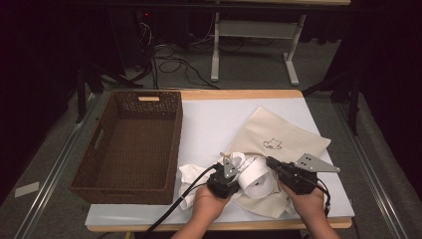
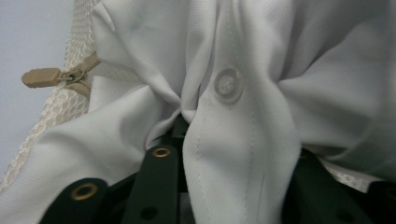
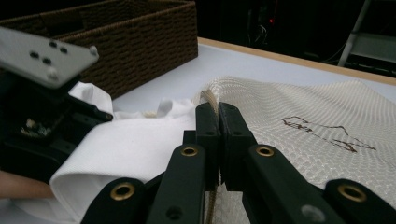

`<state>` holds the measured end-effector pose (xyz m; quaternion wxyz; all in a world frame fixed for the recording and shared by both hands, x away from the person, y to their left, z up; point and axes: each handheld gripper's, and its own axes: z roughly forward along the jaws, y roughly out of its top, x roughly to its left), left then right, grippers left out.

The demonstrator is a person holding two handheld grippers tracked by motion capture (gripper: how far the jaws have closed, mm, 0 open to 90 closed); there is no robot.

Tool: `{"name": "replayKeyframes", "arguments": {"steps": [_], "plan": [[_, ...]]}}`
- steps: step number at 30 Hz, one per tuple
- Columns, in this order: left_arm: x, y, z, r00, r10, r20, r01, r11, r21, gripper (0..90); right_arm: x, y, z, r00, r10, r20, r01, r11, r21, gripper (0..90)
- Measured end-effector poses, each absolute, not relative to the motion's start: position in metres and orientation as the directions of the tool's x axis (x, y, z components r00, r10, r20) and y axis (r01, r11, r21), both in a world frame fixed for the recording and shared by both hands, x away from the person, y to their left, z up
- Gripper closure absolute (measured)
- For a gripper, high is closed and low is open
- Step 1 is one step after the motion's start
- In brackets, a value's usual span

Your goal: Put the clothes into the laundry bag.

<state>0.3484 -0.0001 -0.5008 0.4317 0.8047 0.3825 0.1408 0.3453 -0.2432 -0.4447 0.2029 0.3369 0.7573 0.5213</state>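
So this looks like someone stuffing a white shirt [image 1: 251,178] into a cream mesh laundry bag [image 1: 278,134] on the white-topped table [image 1: 214,119], and it's maybe partway there. The right gripper [image 3: 217,122] has its jaws pressed together, pinching the bag's edge at the opening and holding it up a bit, so that side is sorted. The left gripper [image 1: 228,169] is buried in the shirt: in the left gripper view there's a fold of the button placket with a clear button [image 2: 228,85] sitting right between the jaws, which are a little apart, and I honestly can't tell whether the pads are actually biting the cloth or just sitting loose around it. The bag's tan zipper pull [image 2: 41,77] is right there beside the fabric, so the shirt is at the mouth of the bag. From above, a good chunk of shirt is bunched out on the table, just beside the brown wicker basket [image 1: 129,144], with the collar rolled up between the two grippers. I'd say the rest needs shoving in, then zipping. The basket holds nothing yet.
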Motion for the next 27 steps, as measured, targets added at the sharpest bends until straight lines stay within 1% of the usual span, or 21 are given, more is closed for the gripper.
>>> {"name": "replayKeyframes", "arguments": {"steps": [2,4,7,9,14,19,22,24,26,27], "plan": [[0.345,0.005,-0.497,0.668,0.736,-0.107,0.481,-0.318,0.817,50.8,0.346,-0.244,-0.447,-0.688,0.724,0.052,0.311,0.23,0.922,89.3],[0.339,0.011,-0.493,0.672,0.737,-0.08,0.447,-0.317,0.837,42.2,0.346,-0.245,-0.449,-0.688,0.724,0.056,0.317,0.23,0.92,89.3],[0.33,0.022,-0.488,0.675,0.735,-0.059,0.417,-0.314,0.853,34.4,0.346,-0.245,-0.449,-0.687,0.725,0.055,0.317,0.231,0.92,89.2],[0.325,0.029,-0.484,0.678,0.732,-0.063,0.406,-0.302,0.862,32.0,0.346,-0.244,-0.449,-0.686,0.726,0.051,0.316,0.234,0.919,89.2],[0.314,0.041,-0.477,0.688,0.72,-0.095,0.392,-0.258,0.883,32.2,0.346,-0.244,-0.449,-0.685,0.727,0.047,0.314,0.237,0.919,89.2],[0.304,0.045,-0.469,0.706,0.7,-0.11,0.357,-0.217,0.909,31.0,0.345,-0.243,-0.45,-0.683,0.729,0.047,0.316,0.237,0.919,89.2],[0.299,0.043,-0.466,0.717,0.687,-0.122,0.337,-0.188,0.922,25.4,0.346,-0.243,-0.45,-0.683,0.729,0.047,0.316,0.237,0.919,89.2],[0.297,0.038,-0.464,0.722,0.681,-0.121,0.322,-0.176,0.93,19.7,0.346,-0.243,-0.45,-0.684,0.728,0.041,0.312,0.242,0.919,89.2],[0.299,0.031,-0.466,0.731,0.67,-0.128,0.334,-0.188,0.924,15.7,0.346,-0.243,-0.45,-0.683,0.729,0.042,0.314,0.241,0.918,89.2],[0.3,0.027,-0.468,0.732,0.669,-0.129,0.342,-0.197,0.919,15.6,0.346,-0.242,-0.45,-0.684,0.729,0.041,0.313,0.242,0.918,89.2]]}}
